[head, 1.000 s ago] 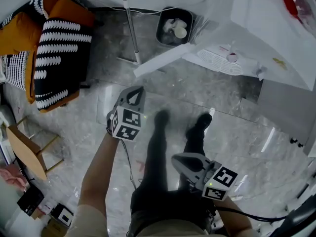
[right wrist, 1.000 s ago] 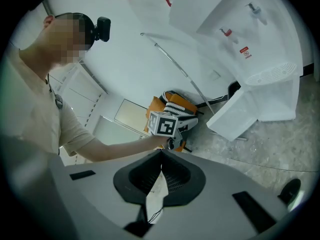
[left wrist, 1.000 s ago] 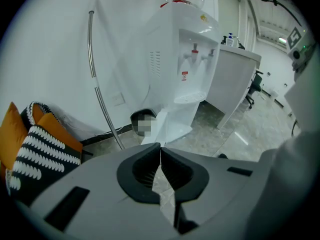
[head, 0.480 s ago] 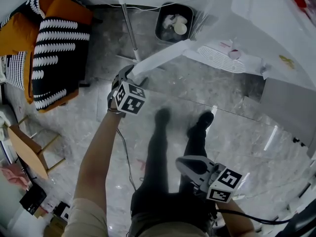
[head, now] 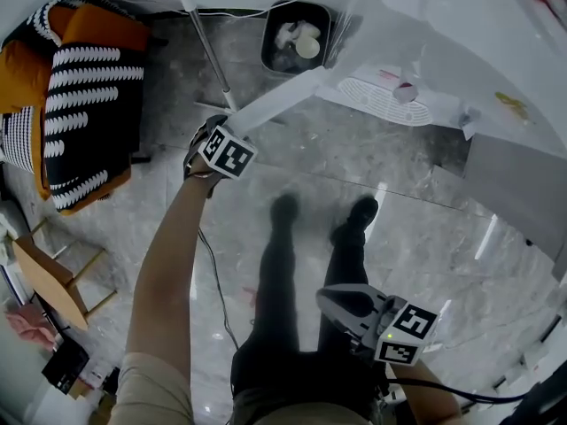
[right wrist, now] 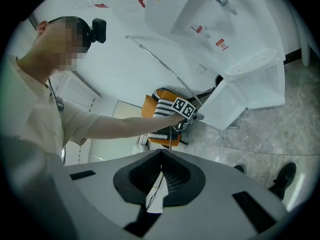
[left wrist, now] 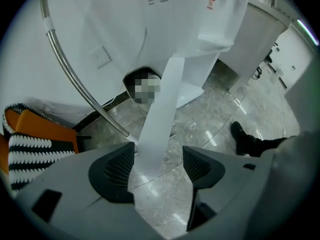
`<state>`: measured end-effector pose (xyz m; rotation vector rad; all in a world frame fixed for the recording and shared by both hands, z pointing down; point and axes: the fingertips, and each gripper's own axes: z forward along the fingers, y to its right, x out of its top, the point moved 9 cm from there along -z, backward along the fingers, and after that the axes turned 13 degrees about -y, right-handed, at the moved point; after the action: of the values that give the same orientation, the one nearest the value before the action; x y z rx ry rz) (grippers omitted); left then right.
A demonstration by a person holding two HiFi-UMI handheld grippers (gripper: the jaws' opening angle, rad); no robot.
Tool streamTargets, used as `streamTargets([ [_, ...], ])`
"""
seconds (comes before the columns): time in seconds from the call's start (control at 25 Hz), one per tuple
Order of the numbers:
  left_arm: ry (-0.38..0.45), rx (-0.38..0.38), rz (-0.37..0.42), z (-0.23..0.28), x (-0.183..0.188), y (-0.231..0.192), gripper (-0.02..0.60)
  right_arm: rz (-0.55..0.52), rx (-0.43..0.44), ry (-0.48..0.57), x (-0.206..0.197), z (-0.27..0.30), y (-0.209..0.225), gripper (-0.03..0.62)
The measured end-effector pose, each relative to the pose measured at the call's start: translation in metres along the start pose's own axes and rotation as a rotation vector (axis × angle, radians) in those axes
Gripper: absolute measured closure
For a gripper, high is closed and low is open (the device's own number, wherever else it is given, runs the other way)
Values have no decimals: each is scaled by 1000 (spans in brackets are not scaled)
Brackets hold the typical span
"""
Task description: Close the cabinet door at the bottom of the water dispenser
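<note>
The left gripper [head: 220,140] points straight down at the end of the person's outstretched left arm [head: 168,264]. In the head view its marker cube covers the jaws. The left gripper view shows them: the left gripper [left wrist: 159,159] is released, its jaws wide and just opened further. The free edge of the white cabinet door [left wrist: 160,109] runs up between the ribbed pads. It lies close to the left pad, with clear space before the right pad, and neither pad presses on it.

Beyond the jaws in that view, the door leads away to the base of the water dispenser [left wrist: 190,24]. A dark waste bin [left wrist: 142,81] stands past the door, a metal pole [left wrist: 75,79] slants off to the left, and a black shoe [left wrist: 242,134] shows to the right.

The right gripper [head: 332,301] is held low by the person's waist, well apart from the door. The right gripper view shows the right gripper [right wrist: 161,156] clenched, pads together with nothing between them. It alone shows the scene from the side: the cabinet door [right wrist: 235,104] stands swung out from the bottom of the water dispenser [right wrist: 225,34], with the left gripper at its outer edge.

From the head view, the cabinet door [head: 283,100] stretches from the left gripper toward the water dispenser [head: 461,25]. The waste bin [head: 295,38] is beyond it, and an orange and striped cushion [head: 84,104] lies well off to the left.
</note>
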<state>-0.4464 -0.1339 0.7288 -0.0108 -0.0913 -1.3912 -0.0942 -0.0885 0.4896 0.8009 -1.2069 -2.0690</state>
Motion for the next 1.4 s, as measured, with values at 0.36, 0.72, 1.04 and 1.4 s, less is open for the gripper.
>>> streamTargets([
  [0.36, -55, 8, 23, 15, -1, 0, 305, 9, 58, -61, -8, 2, 5, 579],
  [0.72, -38, -4, 22, 16, -9, 19, 306, 15, 69, -53, -14, 2, 6, 579],
  [1.04, -37, -28, 44, 17, -16, 45, 307, -26, 84, -70, -25, 3, 4, 579],
  [1.4, -36, -52, 48, 17, -18, 73, 307, -42, 72, 2, -27, -8, 5, 579],
])
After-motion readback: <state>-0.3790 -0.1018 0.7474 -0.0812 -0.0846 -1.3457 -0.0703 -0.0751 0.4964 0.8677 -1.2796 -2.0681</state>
